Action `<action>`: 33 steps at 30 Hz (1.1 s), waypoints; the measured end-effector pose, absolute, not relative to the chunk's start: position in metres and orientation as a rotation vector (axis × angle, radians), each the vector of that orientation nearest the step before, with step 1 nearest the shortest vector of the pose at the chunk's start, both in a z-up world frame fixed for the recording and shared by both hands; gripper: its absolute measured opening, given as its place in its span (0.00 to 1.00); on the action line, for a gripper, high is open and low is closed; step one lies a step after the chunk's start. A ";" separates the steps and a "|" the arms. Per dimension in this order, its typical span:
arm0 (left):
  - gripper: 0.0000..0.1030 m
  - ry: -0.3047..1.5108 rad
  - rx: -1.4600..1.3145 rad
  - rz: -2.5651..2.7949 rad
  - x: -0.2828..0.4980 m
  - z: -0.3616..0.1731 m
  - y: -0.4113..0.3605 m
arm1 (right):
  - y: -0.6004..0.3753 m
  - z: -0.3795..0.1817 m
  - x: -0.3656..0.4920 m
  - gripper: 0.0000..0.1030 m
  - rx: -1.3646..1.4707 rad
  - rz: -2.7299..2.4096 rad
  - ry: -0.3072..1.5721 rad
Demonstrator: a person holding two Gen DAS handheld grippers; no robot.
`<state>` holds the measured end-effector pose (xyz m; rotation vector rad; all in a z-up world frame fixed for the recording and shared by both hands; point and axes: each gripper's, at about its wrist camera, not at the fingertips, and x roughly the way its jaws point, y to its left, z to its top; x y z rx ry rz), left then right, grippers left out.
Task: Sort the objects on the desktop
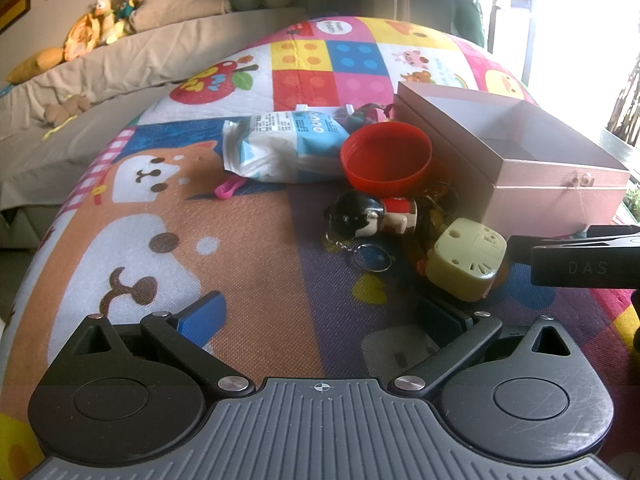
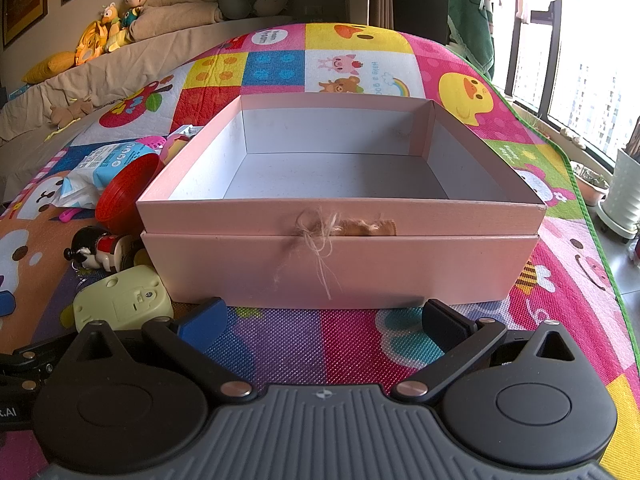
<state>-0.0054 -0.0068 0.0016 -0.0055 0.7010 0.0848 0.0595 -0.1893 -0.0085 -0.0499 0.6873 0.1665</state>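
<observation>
A pink cardboard box (image 2: 340, 220) stands open and empty on the play mat; it also shows in the left wrist view (image 1: 556, 188). Left of it lie a pale green cube toy (image 1: 466, 258), a black-and-white figurine keychain (image 1: 372, 216), a red round lid (image 1: 386, 160) and a white-and-blue wipes pack (image 1: 280, 146). The cube (image 2: 124, 304), figurine (image 2: 100, 250), lid (image 2: 128, 196) and pack (image 2: 100, 172) also show in the right wrist view. My left gripper (image 1: 320, 316) is open and empty, short of the figurine. My right gripper (image 2: 324, 318) is open and empty in front of the box.
A small pink clip (image 1: 228, 189) lies by the wipes pack. A beige sofa (image 1: 120, 68) with plush toys (image 1: 104, 20) runs along the back left. The window wall (image 2: 580, 80) and a white plant pot (image 2: 624, 192) stand right of the mat's edge.
</observation>
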 end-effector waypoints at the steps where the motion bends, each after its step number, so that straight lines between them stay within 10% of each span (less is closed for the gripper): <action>1: 1.00 0.701 -0.005 0.085 -0.005 0.002 -0.007 | -0.189 -0.008 0.060 1.00 -0.050 0.166 0.687; 23: 1.00 0.743 -0.010 0.001 -0.007 0.006 0.002 | -0.194 -0.001 0.034 1.00 -0.068 0.206 0.768; 33: 1.00 0.373 -0.058 0.087 -0.039 0.053 0.044 | -0.155 0.024 0.003 0.97 -0.175 0.520 0.616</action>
